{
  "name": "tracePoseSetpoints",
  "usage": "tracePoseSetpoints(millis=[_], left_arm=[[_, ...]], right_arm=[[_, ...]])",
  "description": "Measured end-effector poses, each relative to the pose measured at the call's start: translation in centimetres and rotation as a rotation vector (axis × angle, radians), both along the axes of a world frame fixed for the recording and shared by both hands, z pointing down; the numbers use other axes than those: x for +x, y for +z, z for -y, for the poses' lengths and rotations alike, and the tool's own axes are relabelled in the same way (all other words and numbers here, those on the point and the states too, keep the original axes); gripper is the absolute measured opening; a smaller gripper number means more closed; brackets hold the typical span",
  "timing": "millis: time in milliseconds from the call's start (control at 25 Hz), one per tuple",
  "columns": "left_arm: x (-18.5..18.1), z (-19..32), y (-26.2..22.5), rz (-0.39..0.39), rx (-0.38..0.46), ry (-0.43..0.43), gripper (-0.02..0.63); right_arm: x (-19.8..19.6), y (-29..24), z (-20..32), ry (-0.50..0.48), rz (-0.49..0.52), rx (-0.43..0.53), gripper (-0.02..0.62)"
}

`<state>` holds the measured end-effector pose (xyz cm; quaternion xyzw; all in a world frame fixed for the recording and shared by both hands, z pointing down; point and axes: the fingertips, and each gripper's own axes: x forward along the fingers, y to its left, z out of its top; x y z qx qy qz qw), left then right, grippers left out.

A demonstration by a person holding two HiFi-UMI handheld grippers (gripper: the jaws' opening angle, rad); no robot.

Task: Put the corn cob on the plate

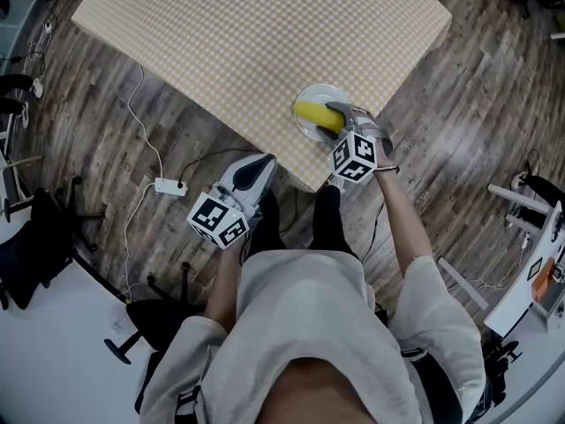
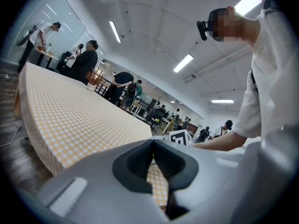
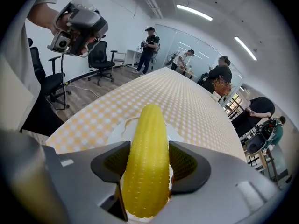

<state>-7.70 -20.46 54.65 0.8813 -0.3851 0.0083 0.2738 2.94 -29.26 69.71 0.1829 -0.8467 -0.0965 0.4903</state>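
Observation:
A yellow corn cob lies lengthwise between the pads of my right gripper, which is shut on it. The cob hangs just over the small white plate, near the front corner of the checked table. Whether the cob touches the plate I cannot tell. My left gripper is held off the table's edge to the left, pointing toward the table. Its jaws are shut with nothing in them.
A white power strip and its cable lie on the wooden floor at the left. Black office chairs stand further left, and a white equipment stand at the right. Several people stand at the table's far end.

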Motion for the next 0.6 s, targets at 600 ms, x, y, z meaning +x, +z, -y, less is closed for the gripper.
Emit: tracePoseSetpoints(millis=[600], left_arm=[[-0.08,0.72,-0.54,-0.009,0.003,-0.004,0.008]], right_arm=[[-0.32,0.80,0.98,-0.003,0.039,-0.098,0.262]])
